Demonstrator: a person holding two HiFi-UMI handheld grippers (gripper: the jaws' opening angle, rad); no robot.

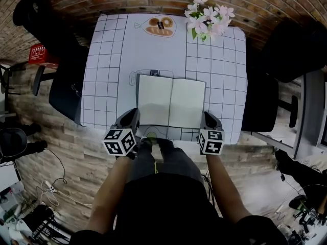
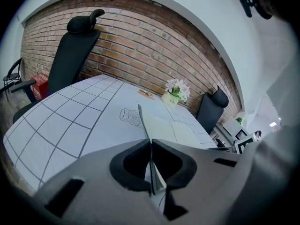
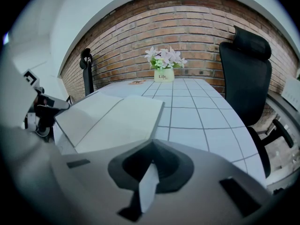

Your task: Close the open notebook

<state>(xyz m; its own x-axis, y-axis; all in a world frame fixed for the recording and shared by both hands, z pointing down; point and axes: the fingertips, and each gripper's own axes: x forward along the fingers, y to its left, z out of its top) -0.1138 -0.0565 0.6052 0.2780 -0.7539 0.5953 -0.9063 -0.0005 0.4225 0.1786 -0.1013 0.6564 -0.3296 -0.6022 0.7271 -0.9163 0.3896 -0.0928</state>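
In the head view, the notebook [image 1: 188,105] is lying open on the counter [image 1: 217,70], straight ahead of the person. Its spine [image 1: 171,102] is running from 12 to 6 o'clock. The left gripper [image 1: 134,114] is sitting at the near left corner, at about 7 o'clock from the spine. The right gripper [image 1: 207,115] is sitting at the near right corner, at about 5 o'clock. Both are touching the book and neither is nearer than the other. To close the book, one half has to swing over the spine, toward 3 o'clock for the left half.

In the left gripper view, the left gripper [image 2: 151,146] is clenching its jaws on the left cover [image 2: 142,118]. The cover is showing edge-on as a thin blade, reaching from the jaws toward 12 o'clock, so it is already tilting up off the counter. The right half is lying flat at 2 o'clock.

In the right gripper view, the right gripper [image 3: 151,154] is also pinching tight, on a white strip [image 3: 147,187] of paper. This is most likely the notebook's near right corner. The open pages are spreading toward 10 o'clock, flat on the counter, with the left gripper showing beyond them at 9 o'clock.
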